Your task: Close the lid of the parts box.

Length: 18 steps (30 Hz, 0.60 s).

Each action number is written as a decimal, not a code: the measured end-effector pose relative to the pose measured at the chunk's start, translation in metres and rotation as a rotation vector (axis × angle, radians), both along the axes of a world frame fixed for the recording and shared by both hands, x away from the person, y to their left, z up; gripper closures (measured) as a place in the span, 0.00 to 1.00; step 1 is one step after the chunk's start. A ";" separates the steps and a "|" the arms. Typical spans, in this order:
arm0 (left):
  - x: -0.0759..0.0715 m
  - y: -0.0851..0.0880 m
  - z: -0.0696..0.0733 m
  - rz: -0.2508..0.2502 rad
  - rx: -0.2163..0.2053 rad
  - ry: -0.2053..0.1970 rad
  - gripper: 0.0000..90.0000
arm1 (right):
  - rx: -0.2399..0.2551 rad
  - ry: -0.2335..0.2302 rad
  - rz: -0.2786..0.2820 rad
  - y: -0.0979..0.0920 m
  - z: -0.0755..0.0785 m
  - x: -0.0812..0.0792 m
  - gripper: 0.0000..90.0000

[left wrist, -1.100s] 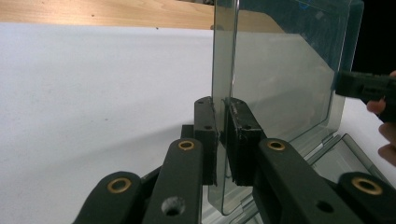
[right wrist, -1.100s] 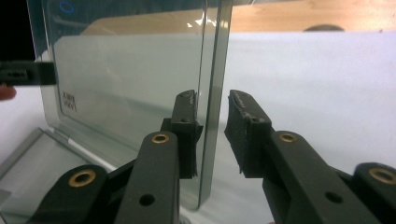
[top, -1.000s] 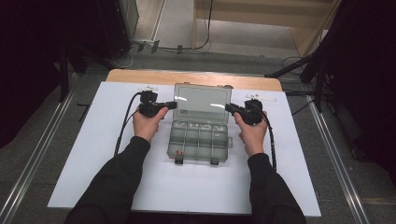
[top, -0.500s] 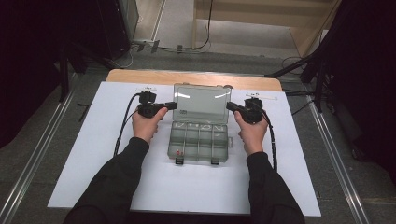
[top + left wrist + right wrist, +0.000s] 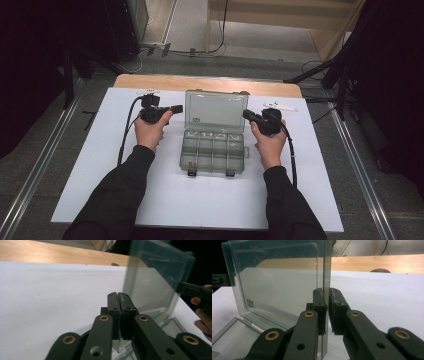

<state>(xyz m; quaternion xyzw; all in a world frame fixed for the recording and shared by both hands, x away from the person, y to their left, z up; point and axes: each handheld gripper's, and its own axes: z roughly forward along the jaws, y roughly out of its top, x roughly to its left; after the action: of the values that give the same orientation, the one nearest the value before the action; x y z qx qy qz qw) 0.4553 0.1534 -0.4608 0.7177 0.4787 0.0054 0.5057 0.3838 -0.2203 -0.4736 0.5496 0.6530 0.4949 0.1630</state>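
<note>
Clear box point(image 5: 214, 145) sitting mid-table, lid point(image 5: 216, 111) standing open. Right gripper point(image 5: 325, 296) pinching the lid's edge. Left gripper point(image 5: 118, 295) clenching empty, having just closed, beside the lid.

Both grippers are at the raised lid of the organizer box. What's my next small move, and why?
Probably swing the lid gently toward the compartments. The right gripper has its jaws pinched on the lid's side edge and the left gripper sits shut beside the opposite edge, with the lid upright.
</note>
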 end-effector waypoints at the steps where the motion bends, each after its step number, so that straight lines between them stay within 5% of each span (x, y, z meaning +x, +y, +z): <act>1: 0.002 0.000 -0.002 0.007 -0.003 0.005 1.00 | -0.006 -0.004 0.001 0.000 0.000 0.000 0.95; 6: 0.013 -0.012 -0.010 0.000 0.043 0.023 1.00 | -0.012 -0.017 0.004 0.000 0.000 -0.002 0.95; 18: 0.018 -0.024 -0.009 -0.057 -0.016 0.044 1.00 | -0.014 -0.061 0.023 -0.003 -0.002 -0.009 0.94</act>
<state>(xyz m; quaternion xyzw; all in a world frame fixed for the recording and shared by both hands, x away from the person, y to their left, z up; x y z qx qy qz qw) 0.4729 0.1295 -0.4703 0.7269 0.4689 -0.0286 0.5009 0.3743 -0.2229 -0.4753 0.5257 0.6574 0.5086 0.1812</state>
